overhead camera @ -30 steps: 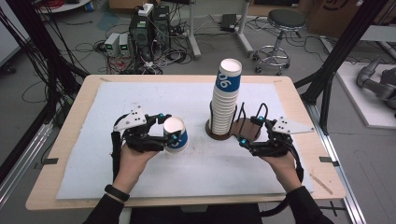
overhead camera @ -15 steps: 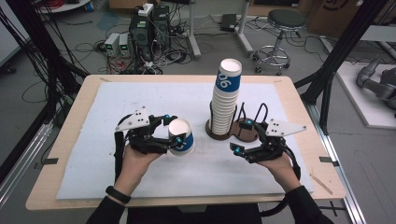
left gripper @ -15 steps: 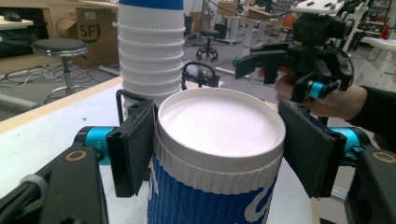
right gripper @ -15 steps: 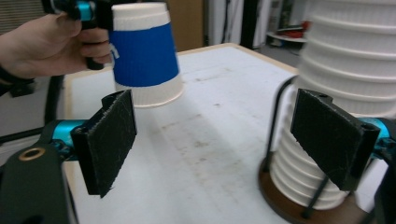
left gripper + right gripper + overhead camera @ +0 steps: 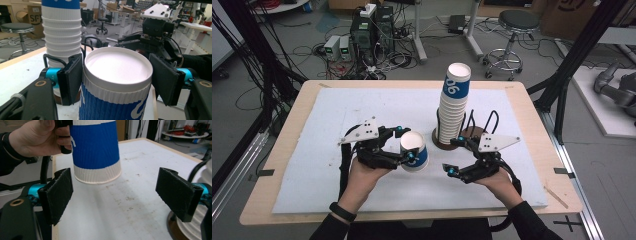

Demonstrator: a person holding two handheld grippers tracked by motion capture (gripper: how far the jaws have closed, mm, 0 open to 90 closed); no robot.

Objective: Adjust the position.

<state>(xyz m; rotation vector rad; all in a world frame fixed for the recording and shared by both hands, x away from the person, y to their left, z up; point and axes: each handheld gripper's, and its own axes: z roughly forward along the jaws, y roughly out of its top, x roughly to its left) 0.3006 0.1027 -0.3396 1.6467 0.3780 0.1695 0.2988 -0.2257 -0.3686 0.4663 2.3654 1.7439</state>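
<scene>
cables and stools ring a white-topped table [image 5: 337, 115]. at one o'clock of its middle stands the cup stack [image 5: 454, 107] in a wire holder. largest change since a second ago: the right gripper [image 5: 457, 156], jaws wide and empty, has slid leftward toward the loose blue cup [image 5: 414, 151], held off the table at six o'clock of centre, clamped in the left gripper [image 5: 404, 145]. a handover or a two-handed pull looks likely.
</scene>
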